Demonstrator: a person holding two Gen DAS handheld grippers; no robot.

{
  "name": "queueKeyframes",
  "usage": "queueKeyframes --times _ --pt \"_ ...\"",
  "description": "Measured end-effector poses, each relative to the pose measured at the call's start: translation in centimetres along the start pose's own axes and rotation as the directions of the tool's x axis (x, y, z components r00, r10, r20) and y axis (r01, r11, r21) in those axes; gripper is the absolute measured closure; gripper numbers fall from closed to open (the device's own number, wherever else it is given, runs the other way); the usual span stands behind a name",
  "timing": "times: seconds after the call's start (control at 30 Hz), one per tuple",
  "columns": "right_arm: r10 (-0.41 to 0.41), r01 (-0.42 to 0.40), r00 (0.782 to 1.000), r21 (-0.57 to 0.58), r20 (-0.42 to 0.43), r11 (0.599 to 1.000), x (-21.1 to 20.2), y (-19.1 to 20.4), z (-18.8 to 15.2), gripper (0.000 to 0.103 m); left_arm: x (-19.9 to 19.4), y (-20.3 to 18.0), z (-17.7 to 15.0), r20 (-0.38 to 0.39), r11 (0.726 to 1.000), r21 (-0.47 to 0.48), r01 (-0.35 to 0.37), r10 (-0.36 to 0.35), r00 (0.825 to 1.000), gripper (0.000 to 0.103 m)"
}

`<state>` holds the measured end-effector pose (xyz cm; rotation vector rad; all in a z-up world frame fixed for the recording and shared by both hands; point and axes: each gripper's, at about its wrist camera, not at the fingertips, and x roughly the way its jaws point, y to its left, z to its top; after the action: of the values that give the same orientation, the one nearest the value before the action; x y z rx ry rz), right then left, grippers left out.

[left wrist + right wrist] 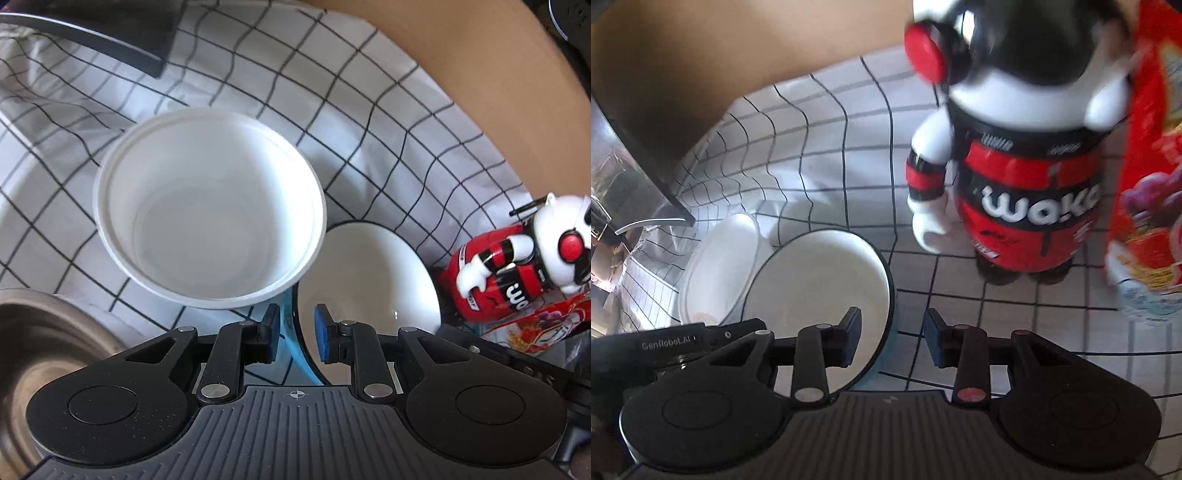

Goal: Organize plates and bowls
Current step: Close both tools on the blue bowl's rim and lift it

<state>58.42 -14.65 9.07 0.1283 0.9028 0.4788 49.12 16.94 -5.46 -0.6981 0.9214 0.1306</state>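
A white plastic bowl (208, 206) sits on the checked cloth ahead of my left gripper (295, 334). A white ceramic bowl with a dark rim and blue outside (365, 273) stands right of it. The left gripper's blue pads straddle this bowl's left rim with a narrow gap; contact is unclear. In the right wrist view the same ceramic bowl (820, 295) has its right rim between the fingers of my open right gripper (892, 341). The plastic bowl (718, 266) lies behind it to the left.
A red, white and black robot-shaped bottle (1015, 166) and a red snack packet (1145, 166) stand at the right. A steel pot (40, 350) is at the lower left of the left wrist view. A dark tray (110, 33) lies at the far edge of the checked cloth (369, 129).
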Motion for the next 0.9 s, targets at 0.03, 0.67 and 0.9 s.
queueKeyframes --times 0.03,0.67,0.9 --pt "0.000 0.000 1.000 0.006 -0.006 1.000 0.6 0.0 0.1 0.065 0.3 -0.1 0.0 -0.004 1.000 0.009 0.000 0.000 1.000 0.080" --pt "-0.010 0.017 0.994 0.069 -0.108 0.997 2.9 -1.6 -1.1 0.084 3.8 -1.9 -0.4 -0.165 0.990 0.131 0.049 -0.027 0.986 0.070" --pt "0.006 0.002 0.994 0.072 -0.113 0.997 1.6 -3.3 -2.1 0.084 4.4 -3.1 -1.3 -0.194 0.988 0.135 0.074 -0.047 0.980 0.073"
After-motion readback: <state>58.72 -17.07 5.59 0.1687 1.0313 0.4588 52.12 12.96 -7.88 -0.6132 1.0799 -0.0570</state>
